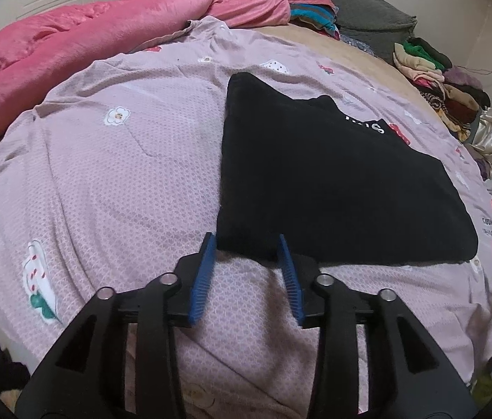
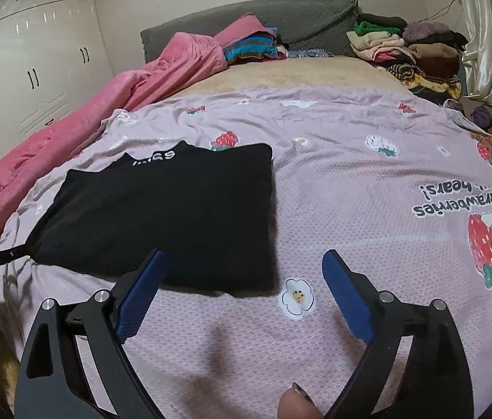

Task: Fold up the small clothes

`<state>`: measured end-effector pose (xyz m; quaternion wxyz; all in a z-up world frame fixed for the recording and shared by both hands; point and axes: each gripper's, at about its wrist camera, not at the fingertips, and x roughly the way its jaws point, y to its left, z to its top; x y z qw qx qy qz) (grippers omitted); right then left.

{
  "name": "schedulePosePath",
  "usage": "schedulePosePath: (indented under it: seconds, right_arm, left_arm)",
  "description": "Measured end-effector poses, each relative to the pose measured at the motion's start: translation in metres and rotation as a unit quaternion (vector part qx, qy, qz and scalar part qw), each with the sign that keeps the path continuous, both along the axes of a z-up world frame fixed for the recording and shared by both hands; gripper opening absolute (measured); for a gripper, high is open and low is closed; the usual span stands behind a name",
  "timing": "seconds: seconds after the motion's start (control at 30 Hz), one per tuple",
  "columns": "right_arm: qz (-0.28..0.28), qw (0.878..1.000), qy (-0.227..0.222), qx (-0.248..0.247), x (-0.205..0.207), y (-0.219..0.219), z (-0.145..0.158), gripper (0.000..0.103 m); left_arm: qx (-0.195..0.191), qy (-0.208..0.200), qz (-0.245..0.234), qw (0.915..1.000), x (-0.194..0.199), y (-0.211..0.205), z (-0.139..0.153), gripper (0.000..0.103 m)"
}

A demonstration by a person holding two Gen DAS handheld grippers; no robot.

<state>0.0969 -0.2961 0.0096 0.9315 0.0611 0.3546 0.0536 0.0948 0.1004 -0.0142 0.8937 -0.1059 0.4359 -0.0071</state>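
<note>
A black garment (image 1: 333,181) with white lettering lies folded flat on the lilac printed bedsheet (image 1: 106,181). My left gripper (image 1: 246,242) hovers at the garment's near left corner. Its blue pads (image 1: 207,255) stand apart on either side of that corner without pressing on it. In the right wrist view the same black garment (image 2: 176,209) lies left of centre. My right gripper (image 2: 245,256) is wide open over its near right corner, and nothing is held between the blue pads (image 2: 343,279).
A pink quilt (image 1: 71,52) is bunched along the bed's left side. Piles of clothes (image 2: 410,52) sit by the grey headboard (image 2: 281,17). White wardrobe doors (image 2: 26,63) stand at the left, a curtain (image 2: 479,28) at the right. A fingertip (image 2: 295,405) shows at the bottom.
</note>
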Motion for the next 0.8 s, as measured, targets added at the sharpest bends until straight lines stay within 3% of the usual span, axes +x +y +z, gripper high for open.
schedulePosePath:
  seconds: [0.4,0.6,0.73,0.8]
  right_arm:
    - [0.006,1.000,-0.006,-0.002,-0.012,0.003,0.007,0.096]
    - [0.014,1.000,-0.009,-0.002,-0.018,0.008,0.010,0.098]
    - [0.019,1.000,-0.012,-0.003,-0.023,0.011,0.013,0.098]
    - [0.022,1.000,-0.014,-0.005,-0.025,0.014,0.015,0.098]
  left_arm:
    - [0.007,-0.016,-0.012,0.9998,-0.015,-0.013,0.013,0.058]
    - [0.010,-0.024,-0.018,0.9995,-0.022,-0.019,0.021,0.074]
    - [0.017,-0.034,-0.022,0.9990,-0.027,-0.023,0.028,0.091]
    - [0.018,-0.039,-0.025,0.9988,-0.030,-0.025,0.032,0.092]
